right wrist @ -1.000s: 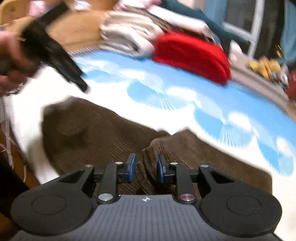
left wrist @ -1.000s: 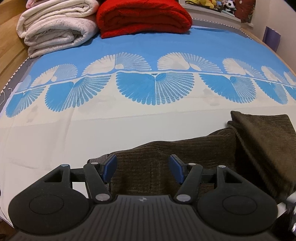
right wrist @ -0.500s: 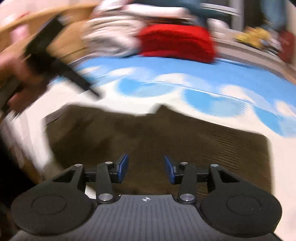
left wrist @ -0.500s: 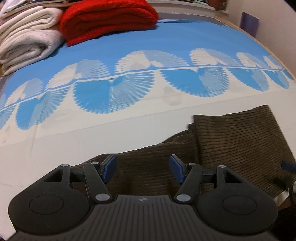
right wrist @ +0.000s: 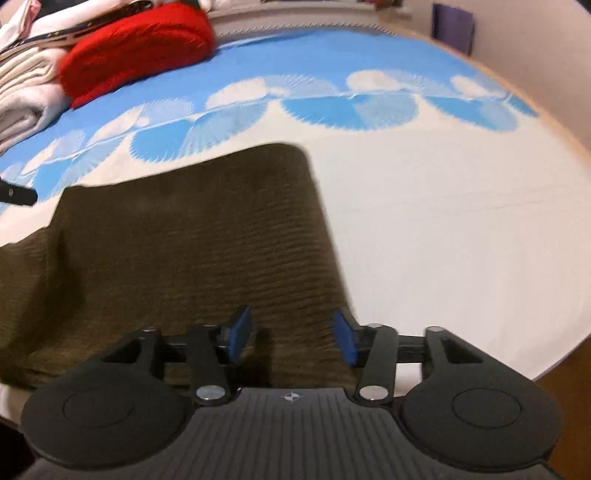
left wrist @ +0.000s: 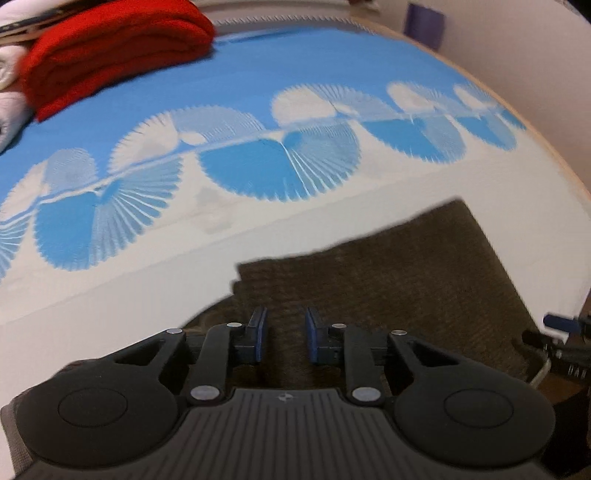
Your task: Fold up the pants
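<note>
Brown corduroy pants (left wrist: 406,266) lie folded flat near the front edge of the bed. In the left wrist view my left gripper (left wrist: 285,332) hangs low over their left part. Its jaws are closing, with a narrow gap and brown cloth showing between the blue pads (left wrist: 258,332). My right gripper (right wrist: 291,334) sits over the near right corner of the pants (right wrist: 184,240), its jaws opening wide, the cloth under them and not pinched. The right gripper's blue tip (left wrist: 561,323) shows at the right edge of the left wrist view. A black part of the left gripper (right wrist: 18,194) pokes in from the left in the right wrist view.
The bed sheet (left wrist: 258,74) is blue with white fan shapes, and plain white near the front. A folded red blanket (right wrist: 140,48) and white blankets (right wrist: 26,92) are stacked at the far left. A purple object (right wrist: 452,24) stands beyond the bed. The bed's edge (right wrist: 546,369) curves at the right.
Both views have swept right along the pants. The left jaws have narrowed; the right jaws have widened and let go of the raised fold. The pants now lie flatter.
</note>
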`<action>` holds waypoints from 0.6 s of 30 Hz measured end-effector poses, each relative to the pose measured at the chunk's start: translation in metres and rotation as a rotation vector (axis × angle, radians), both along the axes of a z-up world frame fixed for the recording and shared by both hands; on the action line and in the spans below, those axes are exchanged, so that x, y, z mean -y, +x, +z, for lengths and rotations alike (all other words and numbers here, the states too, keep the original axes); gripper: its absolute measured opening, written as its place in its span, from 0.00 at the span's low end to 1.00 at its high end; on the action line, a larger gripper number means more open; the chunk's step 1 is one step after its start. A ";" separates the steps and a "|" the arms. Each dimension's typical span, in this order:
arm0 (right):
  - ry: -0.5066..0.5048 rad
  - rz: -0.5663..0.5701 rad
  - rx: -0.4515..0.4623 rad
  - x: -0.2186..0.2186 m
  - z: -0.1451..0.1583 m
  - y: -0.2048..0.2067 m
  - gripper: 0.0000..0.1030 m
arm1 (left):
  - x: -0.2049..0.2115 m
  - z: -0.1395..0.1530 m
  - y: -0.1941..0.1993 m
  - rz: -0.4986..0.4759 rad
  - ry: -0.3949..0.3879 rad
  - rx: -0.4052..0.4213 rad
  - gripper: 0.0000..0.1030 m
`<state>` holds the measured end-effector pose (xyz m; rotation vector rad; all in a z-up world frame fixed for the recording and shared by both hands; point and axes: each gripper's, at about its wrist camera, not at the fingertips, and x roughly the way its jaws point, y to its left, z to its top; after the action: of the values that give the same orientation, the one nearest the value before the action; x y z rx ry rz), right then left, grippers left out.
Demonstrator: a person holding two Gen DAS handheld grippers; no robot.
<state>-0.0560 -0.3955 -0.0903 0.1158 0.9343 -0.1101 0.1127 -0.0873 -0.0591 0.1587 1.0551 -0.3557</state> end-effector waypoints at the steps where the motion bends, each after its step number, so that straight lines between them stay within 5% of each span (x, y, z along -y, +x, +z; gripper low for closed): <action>1: 0.013 -0.017 -0.011 0.008 -0.001 0.002 0.55 | 0.004 -0.005 0.001 -0.009 0.019 -0.015 0.23; 4: 0.053 -0.059 -0.054 0.017 -0.009 0.005 0.55 | 0.005 -0.019 0.004 -0.015 0.081 -0.054 0.23; 18: 0.053 -0.055 -0.107 0.019 -0.021 0.015 0.61 | 0.004 -0.028 0.000 -0.035 0.106 -0.085 0.23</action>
<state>-0.0405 -0.4144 -0.1113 0.1862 1.0415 -0.1436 0.1123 -0.0911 -0.0870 0.2585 1.1567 -0.3406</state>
